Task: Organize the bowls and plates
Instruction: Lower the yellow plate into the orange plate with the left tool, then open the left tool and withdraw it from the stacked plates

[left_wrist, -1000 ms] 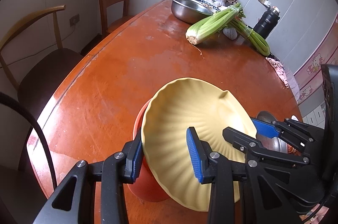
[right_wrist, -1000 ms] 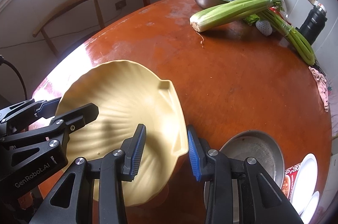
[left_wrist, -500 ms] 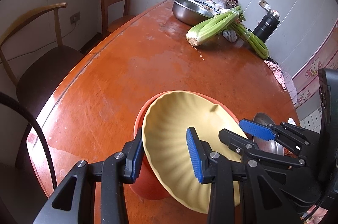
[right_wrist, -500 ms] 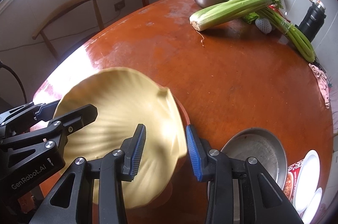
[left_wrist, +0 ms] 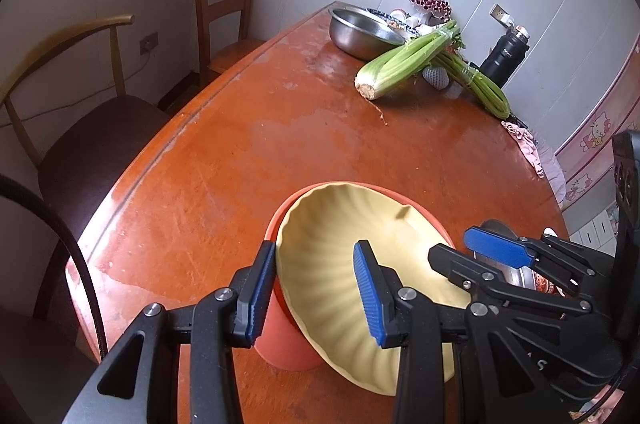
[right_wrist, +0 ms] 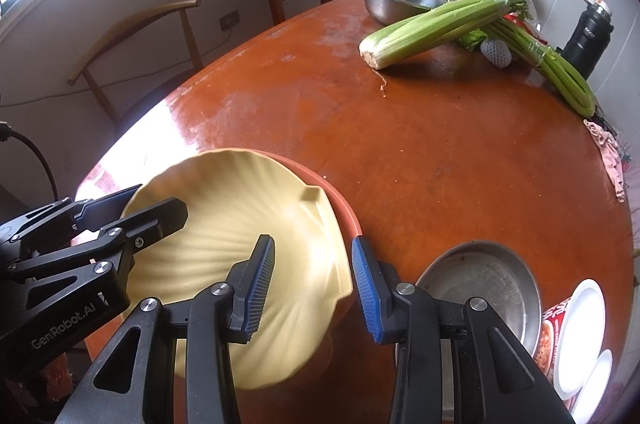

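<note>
Ribbed yellow shell-shaped bowl [left_wrist: 340, 264] sits nested in orange bowl [left_wrist: 280, 348].

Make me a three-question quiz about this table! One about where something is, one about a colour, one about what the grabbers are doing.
1. Where is the yellow bowl?
A. inside the orange bowl
B. on a chair
C. under the celery

2. What colour are the grabbers' pads?
A. red
B. blue
C. green

3. What are the left gripper and right gripper doing?
A. hanging free
B. holding celery
C. both clamped on the yellow bowl's rim

Answers: 1 A, orange rim shows around it; 2 B, ridged blue pads; 3 C, the rim sits between each pair.
</note>
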`<control>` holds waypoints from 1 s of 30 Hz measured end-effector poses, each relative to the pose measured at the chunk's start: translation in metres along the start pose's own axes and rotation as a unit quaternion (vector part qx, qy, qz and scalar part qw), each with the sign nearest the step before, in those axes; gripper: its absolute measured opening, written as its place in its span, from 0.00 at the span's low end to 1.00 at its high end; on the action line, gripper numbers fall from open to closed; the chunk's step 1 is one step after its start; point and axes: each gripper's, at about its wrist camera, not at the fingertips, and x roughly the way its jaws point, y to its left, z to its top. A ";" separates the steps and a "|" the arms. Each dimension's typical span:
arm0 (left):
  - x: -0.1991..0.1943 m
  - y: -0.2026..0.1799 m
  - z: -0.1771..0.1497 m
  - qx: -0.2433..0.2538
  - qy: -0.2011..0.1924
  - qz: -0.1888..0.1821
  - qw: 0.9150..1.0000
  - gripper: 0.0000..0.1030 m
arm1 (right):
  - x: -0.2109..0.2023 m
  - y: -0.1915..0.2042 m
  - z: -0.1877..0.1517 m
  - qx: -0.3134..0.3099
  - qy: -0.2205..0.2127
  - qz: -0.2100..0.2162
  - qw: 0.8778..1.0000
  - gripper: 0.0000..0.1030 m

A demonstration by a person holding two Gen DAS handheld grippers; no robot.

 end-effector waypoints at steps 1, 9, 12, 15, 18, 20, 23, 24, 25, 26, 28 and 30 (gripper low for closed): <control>-0.003 -0.001 0.000 0.000 -0.002 0.000 1.000 0.44 | -0.004 -0.001 -0.001 0.003 -0.002 0.001 1.000 0.40; -0.025 -0.012 0.001 0.007 -0.026 0.006 1.000 0.55 | -0.037 -0.007 -0.006 0.014 -0.032 0.013 0.999 0.41; -0.032 -0.017 0.000 0.010 -0.031 0.009 0.999 0.57 | -0.048 -0.010 -0.010 0.020 -0.042 0.013 0.999 0.41; -0.039 -0.026 -0.002 0.018 -0.035 0.002 0.999 0.57 | -0.059 -0.017 -0.016 0.030 -0.050 0.017 0.998 0.42; -0.043 -0.038 -0.003 0.029 -0.035 -0.002 0.999 0.57 | -0.071 -0.026 -0.024 0.043 -0.059 0.017 0.997 0.42; -0.044 -0.047 -0.004 0.038 -0.035 -0.005 0.999 0.57 | -0.079 -0.033 -0.030 0.052 -0.063 0.016 0.996 0.43; -0.045 -0.062 -0.006 0.054 -0.033 -0.008 0.998 0.57 | -0.089 -0.045 -0.040 0.065 -0.070 0.015 0.995 0.44; -0.045 -0.068 -0.007 0.059 -0.032 -0.009 0.998 0.57 | -0.094 -0.050 -0.045 0.072 -0.072 0.015 0.995 0.45; -0.045 -0.072 -0.008 0.064 -0.031 -0.010 0.997 0.57 | -0.096 -0.054 -0.048 0.076 -0.074 0.014 0.994 0.45; -0.045 -0.078 -0.009 0.069 -0.030 -0.010 0.997 0.58 | -0.099 -0.057 -0.051 0.080 -0.075 0.014 0.994 0.46; -0.045 -0.089 -0.011 0.079 -0.029 -0.012 0.996 0.58 | -0.105 -0.067 -0.058 0.090 -0.077 0.014 0.993 0.46; -0.046 -0.101 -0.013 0.092 -0.028 -0.012 0.995 0.58 | -0.111 -0.076 -0.066 0.100 -0.081 0.014 0.992 0.47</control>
